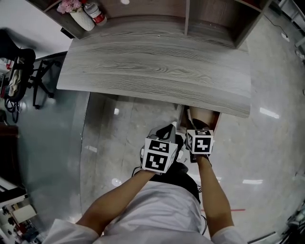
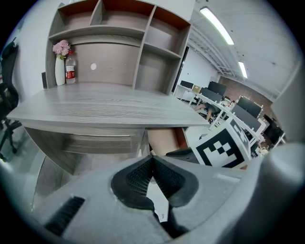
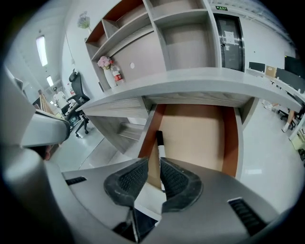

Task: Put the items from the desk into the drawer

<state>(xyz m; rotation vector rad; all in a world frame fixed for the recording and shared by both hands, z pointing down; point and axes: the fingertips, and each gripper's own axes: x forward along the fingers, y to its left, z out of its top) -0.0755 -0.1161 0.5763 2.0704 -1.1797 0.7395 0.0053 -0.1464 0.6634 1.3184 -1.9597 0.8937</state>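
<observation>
Item 1, drawer [image 3: 200, 138]: pulled open from under the right end of the desk [image 1: 157, 66], brown inside, front edge towards the person. Item 2, marker [image 3: 159, 143]: 1 black-capped pen lying flat inside the drawer, along its left wall, cap towards the drawer's back. Item 3, right gripper [image 3: 153, 164]: held just in front of the drawer's front-left corner, pads a narrow gap apart with nothing gripped between them; the marker's near end runs behind its right pad, apart from it as far as can be seen. Item 4, left gripper [image 2: 152, 159]: just left of the drawer, tips pressed together on nothing. Item 5, vase [image 1: 82, 18] with pink flowers and bottle [image 1: 97, 13]: 2 pieces at the desk's far back corner, well away from the drawer. The rest of the desk top shows only bare wood. Step in hand, as judged: the stowing looks done and the marker is in place. Next move, as judged: draw the right gripper clear of the drawer, then press on the drawer front squarely so it slides home without jamming.
</observation>
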